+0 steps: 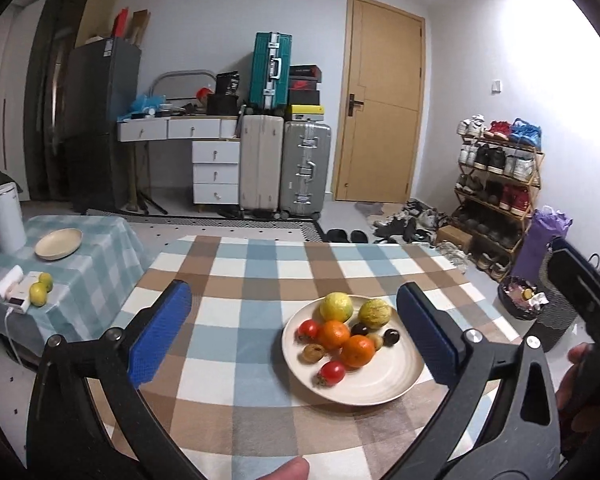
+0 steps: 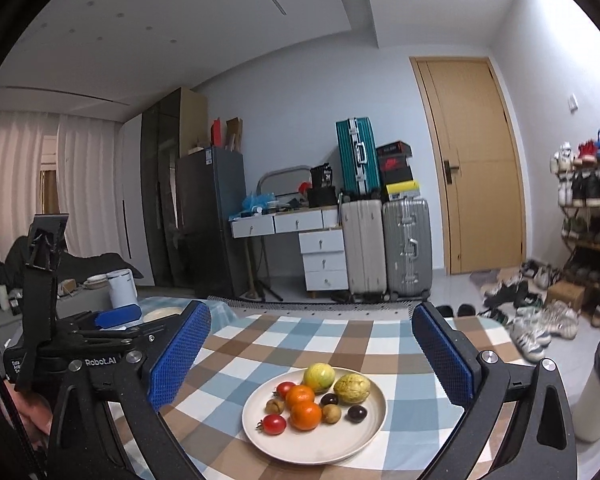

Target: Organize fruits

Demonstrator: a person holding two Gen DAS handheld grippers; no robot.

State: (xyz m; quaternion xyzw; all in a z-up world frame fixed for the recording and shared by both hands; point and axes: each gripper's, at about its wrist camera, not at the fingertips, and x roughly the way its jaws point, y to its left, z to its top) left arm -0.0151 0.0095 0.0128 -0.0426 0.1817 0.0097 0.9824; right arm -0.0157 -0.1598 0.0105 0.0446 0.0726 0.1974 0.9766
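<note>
Fruit: all piled on the cream plate (image 1: 384,386), sitting on the checked tablecloth (image 1: 236,280). Two oranges (image 1: 334,334), two red tomatoes (image 2: 275,425), two yellow-green round ones (image 2: 319,377), some small dark and brown bits.
Left gripper (image 1: 294,330): blue pads spread wide, nothing between them, hovering over the cloth with the plate near its right-hand finger.
Right gripper (image 2: 310,362): also released, jaws wide, empty, plate ahead of it.
Side table (image 1: 96,248): an empty tan dish (image 1: 58,243), two green fruits (image 1: 41,289) beside a white gadget.

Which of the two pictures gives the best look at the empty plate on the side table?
The left wrist view: the empty plate lies fully visible on the checked side table. In the right wrist view only a sliver of it shows behind a blue pad.
</note>
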